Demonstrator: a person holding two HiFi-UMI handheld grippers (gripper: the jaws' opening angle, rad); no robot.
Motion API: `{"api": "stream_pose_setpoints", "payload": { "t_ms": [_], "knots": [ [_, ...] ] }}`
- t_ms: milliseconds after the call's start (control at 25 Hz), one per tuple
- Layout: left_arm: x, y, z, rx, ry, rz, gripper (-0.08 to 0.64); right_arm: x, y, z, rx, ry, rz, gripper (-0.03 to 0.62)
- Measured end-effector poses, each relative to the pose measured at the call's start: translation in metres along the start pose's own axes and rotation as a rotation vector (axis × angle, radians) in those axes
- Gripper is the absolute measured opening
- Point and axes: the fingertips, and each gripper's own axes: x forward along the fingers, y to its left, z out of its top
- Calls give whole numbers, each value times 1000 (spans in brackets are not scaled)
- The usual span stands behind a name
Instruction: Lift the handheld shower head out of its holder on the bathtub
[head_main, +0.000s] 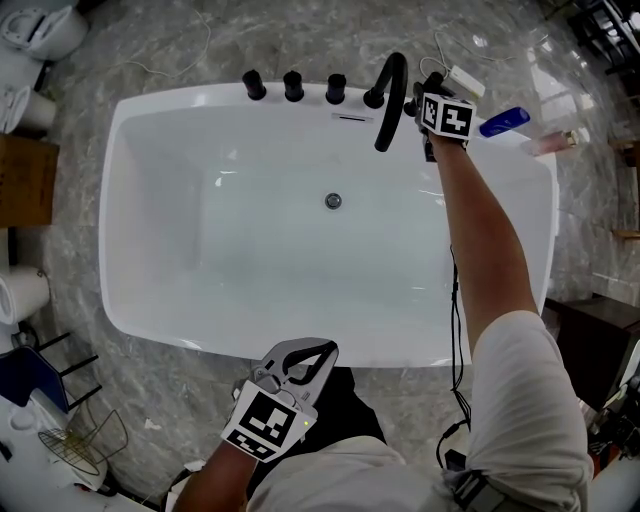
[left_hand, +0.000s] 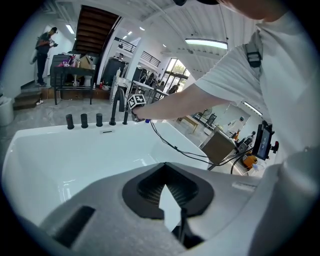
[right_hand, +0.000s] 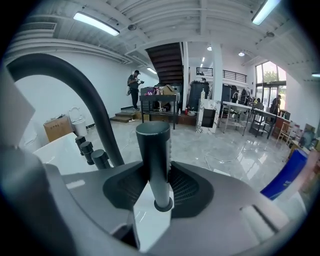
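Bathtub (head_main: 110, 200), white and dry, stands on a grey marble floor (head_main: 300, 30), with black fittings in a row along its far rim: three knobs (head_main: 293, 85), then an arched spout (head_main: 392, 95), then the handheld shower head (right_hand: 154, 150) at the right end of the row. The shower head is a dark, round-topped cylinder that stands upright, and its foot sits in the ringed holder (right_hand: 163, 204) on the white rim.

The person's right arm reaches across the tub to that corner. The right gripper (right_hand: 155, 170) has the shower head squarely between its fingers (right_hand: 187, 187). The ribbed pads lie against the cylinder on both sides, about halfway up its length, so the top stands clear above them and the collar shows below. From the right gripper view, the spout curves up just to the left of the shower head, with the knobs beyond it. A blue bottle (head_main: 503, 122) lies on the rim just to the right of the gripper.

The left gripper (head_main: 325, 350) is at the near rim, well away from the fittings, and points across the basin towards the drain (head_main: 333, 200). Its fingertips meet, and nothing is held between them.
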Motion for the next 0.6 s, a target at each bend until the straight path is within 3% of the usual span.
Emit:
{"api": "stream_pose_setpoints", "payload": {
  "t_ms": [360, 600],
  "knots": [
    [-14, -11, 18, 6, -30, -11, 6, -34, 4, 22, -10, -51, 3, 146],
    [-27, -26, 34, 49, -57, -7, 6, -62, 12, 38, -39, -70, 29, 146]
  ]
}}
